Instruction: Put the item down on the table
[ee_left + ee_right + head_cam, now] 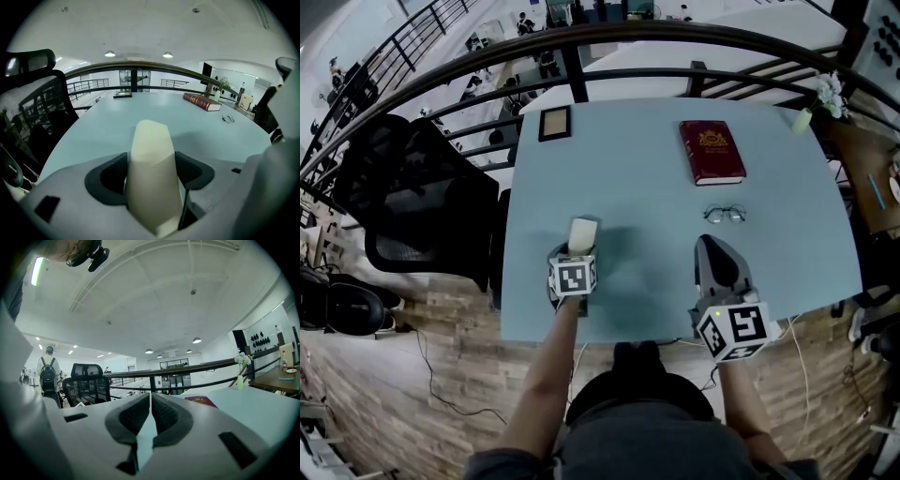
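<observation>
A cream-coloured block [152, 173] stands clamped between the dark pads of my left gripper [151, 174], which is shut on it. From the head view the cream-coloured block [582, 234] pokes out ahead of the left gripper [575, 255], over the near-left part of the pale blue table [647, 197]. I cannot tell if the block touches the tabletop. My right gripper [713, 255] sits over the table's near-right part, tilted upward. In its own view the right gripper [151, 416] has its pads pressed together with nothing between them.
On the table lie a dark red book [712, 151] at the far right, a pair of glasses [725, 215] in front of it, and a small dark picture frame [554, 123] at the far left. A black mesh chair [412, 202] stands left of the table; a railing [581, 42] runs behind.
</observation>
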